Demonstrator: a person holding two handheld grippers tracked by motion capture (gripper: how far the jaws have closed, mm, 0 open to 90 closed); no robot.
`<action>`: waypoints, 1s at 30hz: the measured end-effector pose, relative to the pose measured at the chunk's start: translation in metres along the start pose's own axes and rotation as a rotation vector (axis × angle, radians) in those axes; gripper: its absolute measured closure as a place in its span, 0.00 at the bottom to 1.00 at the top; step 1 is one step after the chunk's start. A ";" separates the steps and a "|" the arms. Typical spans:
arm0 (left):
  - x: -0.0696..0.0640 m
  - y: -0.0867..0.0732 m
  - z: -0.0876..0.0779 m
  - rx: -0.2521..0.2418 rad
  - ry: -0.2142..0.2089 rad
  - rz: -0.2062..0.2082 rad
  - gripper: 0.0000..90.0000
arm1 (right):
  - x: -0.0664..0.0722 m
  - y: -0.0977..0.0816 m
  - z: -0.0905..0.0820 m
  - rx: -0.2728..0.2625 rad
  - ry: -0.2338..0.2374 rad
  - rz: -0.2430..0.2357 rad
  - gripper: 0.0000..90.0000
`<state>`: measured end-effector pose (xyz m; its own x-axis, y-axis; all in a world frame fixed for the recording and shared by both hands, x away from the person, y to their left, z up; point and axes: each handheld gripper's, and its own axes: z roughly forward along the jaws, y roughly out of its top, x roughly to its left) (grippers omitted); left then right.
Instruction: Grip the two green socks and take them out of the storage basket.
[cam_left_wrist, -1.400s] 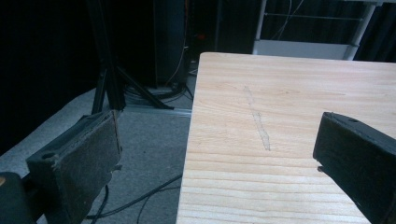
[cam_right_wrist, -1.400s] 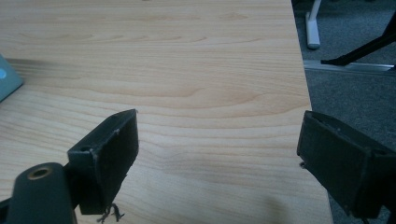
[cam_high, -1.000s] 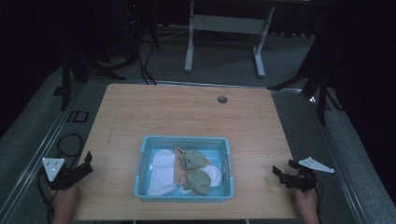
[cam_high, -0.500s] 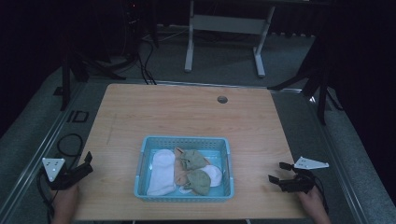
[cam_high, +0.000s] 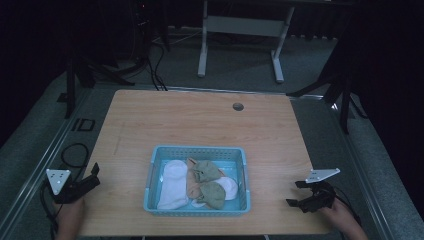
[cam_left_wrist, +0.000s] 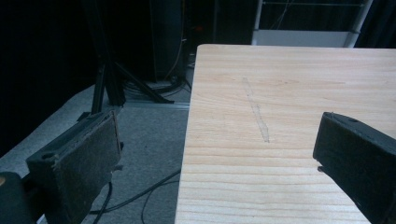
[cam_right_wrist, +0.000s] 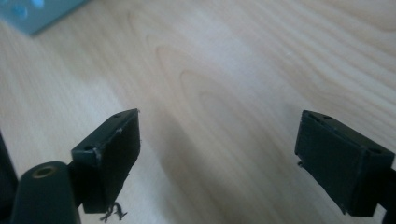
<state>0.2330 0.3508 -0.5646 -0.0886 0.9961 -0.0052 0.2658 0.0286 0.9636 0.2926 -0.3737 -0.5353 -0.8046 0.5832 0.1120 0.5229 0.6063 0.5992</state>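
Socks (cam_high: 199, 184), white and olive, piled in blue basket (cam_high: 196, 210)

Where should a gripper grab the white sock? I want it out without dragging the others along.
Take the white sock at its bare left half, from straight above: it lies flat along the blue basket wall, while the green socks overlap its right edge.

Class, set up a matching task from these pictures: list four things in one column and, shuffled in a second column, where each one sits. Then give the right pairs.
Things:
1. blue basket
2. left tool
3. right tool
4. round hole

Places:
A. far part of the tabletop
B. near right corner of the table, jaws open
C. middle of the near half, holding socks
D. off the table's near left edge, jaws open

Pairs: 1-C, 2-D, 3-B, 4-A
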 end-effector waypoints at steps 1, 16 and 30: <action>0.000 0.000 0.000 0.001 -0.003 0.000 0.00 | 0.001 0.002 0.000 0.019 0.000 -0.012 0.16; 0.000 0.000 0.000 -0.005 -0.002 0.000 0.00 | 0.012 0.021 -0.002 0.201 0.031 -0.082 0.15; 0.000 0.000 -0.001 -0.005 -0.004 0.003 0.00 | 0.026 0.032 0.005 0.305 0.026 -0.130 0.13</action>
<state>0.2323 0.3508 -0.5647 -0.0843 0.9964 -0.0037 0.2607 0.0256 0.9651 0.2901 -0.3364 -0.5175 -0.8748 0.4789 0.0733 0.4728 0.8107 0.3454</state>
